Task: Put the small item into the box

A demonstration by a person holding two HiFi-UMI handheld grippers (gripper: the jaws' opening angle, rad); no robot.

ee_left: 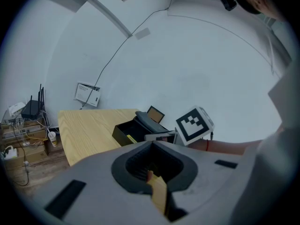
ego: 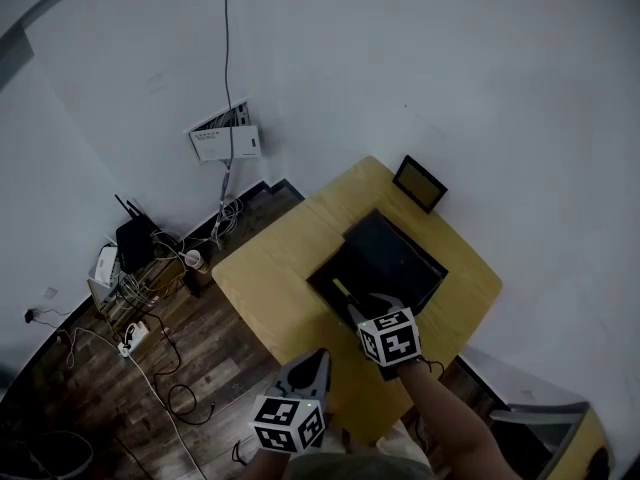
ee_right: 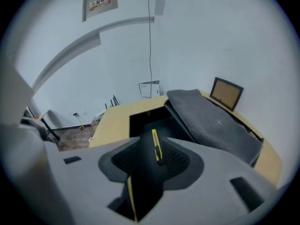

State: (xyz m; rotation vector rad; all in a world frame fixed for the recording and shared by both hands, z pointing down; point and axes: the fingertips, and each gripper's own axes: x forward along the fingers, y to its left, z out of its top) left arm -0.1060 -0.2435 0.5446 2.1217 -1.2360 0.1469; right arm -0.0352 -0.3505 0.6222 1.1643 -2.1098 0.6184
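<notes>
One box (ee_right: 140, 119), partly hidden behind the widely spread right gripper (ee_right: 150, 157), holds a yellow cutter (ee_right: 156, 146); left gripper (ee_left: 151, 147) closed.

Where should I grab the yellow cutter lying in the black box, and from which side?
Probably mid-body, pinching the yellow cutter across its narrow width, coming straight down from above. It is long, slim and lies flat on the floor of the black box, whose walls block a sideways approach.

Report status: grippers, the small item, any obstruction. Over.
Left gripper shut, empty. Right gripper open over the box. Yellow cutter lies inside the box, lid up. Nothing in the way.
</notes>
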